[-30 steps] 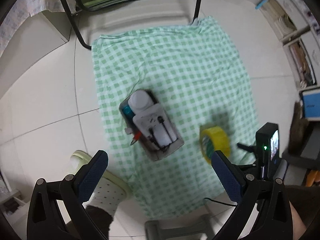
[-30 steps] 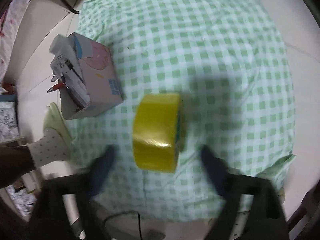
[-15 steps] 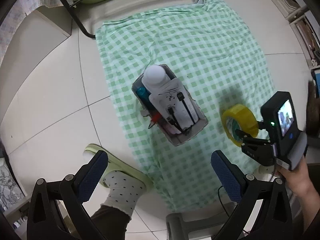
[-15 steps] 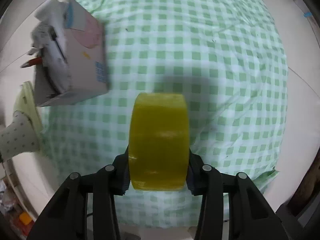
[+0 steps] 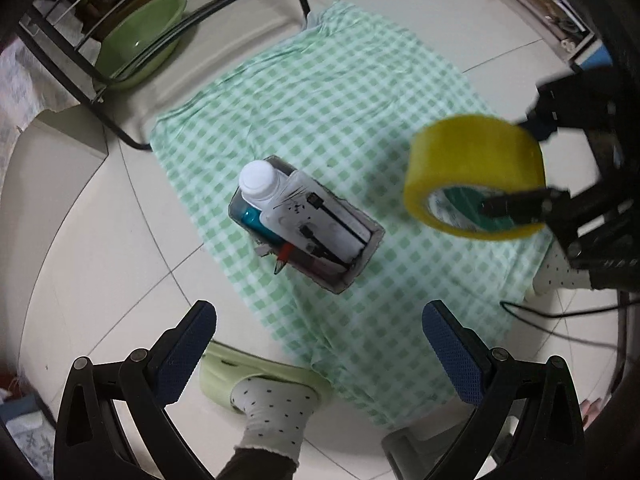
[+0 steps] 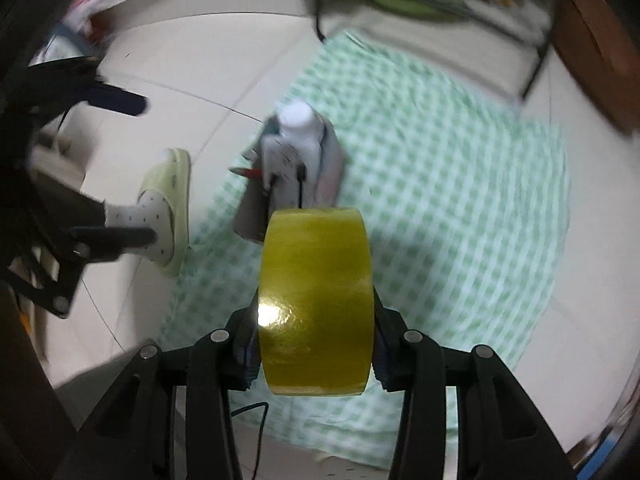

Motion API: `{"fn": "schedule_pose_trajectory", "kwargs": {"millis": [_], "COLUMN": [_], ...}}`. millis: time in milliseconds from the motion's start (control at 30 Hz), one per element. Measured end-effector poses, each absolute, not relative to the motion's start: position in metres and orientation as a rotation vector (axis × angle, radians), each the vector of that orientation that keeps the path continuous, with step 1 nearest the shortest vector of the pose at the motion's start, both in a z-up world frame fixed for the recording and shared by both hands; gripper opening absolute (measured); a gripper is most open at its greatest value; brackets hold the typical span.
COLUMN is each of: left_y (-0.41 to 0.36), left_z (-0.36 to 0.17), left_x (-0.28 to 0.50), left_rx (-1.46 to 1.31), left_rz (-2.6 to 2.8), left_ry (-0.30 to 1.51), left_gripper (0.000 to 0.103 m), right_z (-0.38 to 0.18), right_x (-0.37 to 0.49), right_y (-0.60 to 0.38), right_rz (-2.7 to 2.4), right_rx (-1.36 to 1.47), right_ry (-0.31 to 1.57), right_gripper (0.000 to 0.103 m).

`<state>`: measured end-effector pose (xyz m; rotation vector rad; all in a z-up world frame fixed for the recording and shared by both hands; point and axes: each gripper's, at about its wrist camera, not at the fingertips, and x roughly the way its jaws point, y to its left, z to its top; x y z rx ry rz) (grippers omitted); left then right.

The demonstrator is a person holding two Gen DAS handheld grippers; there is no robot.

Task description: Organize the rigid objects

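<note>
My right gripper [image 6: 316, 356] is shut on a yellow tape roll [image 6: 316, 300] and holds it in the air above the green checked cloth [image 6: 460, 184]. The roll [image 5: 474, 176] and right gripper [image 5: 532, 168] also show at the right of the left wrist view. A small box [image 5: 306, 228] on the cloth holds a white bottle [image 5: 260, 180], a white power strip and pens; it shows in the right wrist view [image 6: 292, 172] beyond the roll. My left gripper [image 5: 320, 344] is open and empty, above the cloth's near edge.
The cloth [image 5: 340, 120] lies on a white tiled floor. A black metal rack [image 5: 120, 40] with a green basin [image 5: 136, 48] stands at the back. A foot in a green slipper [image 5: 260, 384] is near the cloth's left front edge. A black cable [image 5: 560, 316] trails at right.
My right gripper has lifted the tape roll off the cloth and swung it toward the box. The left gripper stayed open while its view shifted.
</note>
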<state>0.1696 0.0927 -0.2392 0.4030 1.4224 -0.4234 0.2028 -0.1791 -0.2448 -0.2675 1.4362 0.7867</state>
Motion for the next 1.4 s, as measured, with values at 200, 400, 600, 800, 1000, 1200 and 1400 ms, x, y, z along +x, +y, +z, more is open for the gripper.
{"fn": "schedule_pose_trajectory", "kwargs": {"millis": [200, 400, 600, 800, 1000, 1200, 1400], "left_y": [0.11, 0.138, 0.184, 0.224, 0.231, 0.23, 0.235], "left_z": [-0.229, -0.233, -0.248, -0.233, -0.225, -0.234, -0.231], "left_x": [0.162, 0.175, 0.195, 0.208, 0.207, 0.208, 0.216], "left_rx": [0.358, 0.235, 0.079, -0.13, -0.1, -0.165, -0.18], "left_rz": [-0.416, -0.321, -0.096, -0.017, 0.055, 0.053, 0.045], "left_ry": [1.349, 1.385, 1.514, 1.484, 1.479, 1.515, 1.517], "left_gripper": [0.103, 0.091, 0.091, 0.091, 0.091, 0.091, 0.091], "right_z": [-0.232, -0.237, -0.257, -0.274, -0.271, -0.303, -0.349], "right_x": [0.217, 0.227, 0.242, 0.249, 0.232, 0.215, 0.211], "right_y": [-0.15, -0.113, -0.094, -0.069, -0.041, -0.037, -0.051], "right_rz": [0.838, 0.875, 0.853, 0.782, 0.704, 0.755, 0.835], "right_rx": [-0.223, -0.174, -0.171, -0.254, -0.466, -0.486, -0.3], "right_ry": [1.378, 1.363, 1.409, 1.401, 1.142, 1.206, 1.479], "right_gripper": [0.045, 0.045, 0.045, 0.045, 0.045, 0.046, 0.047]}}
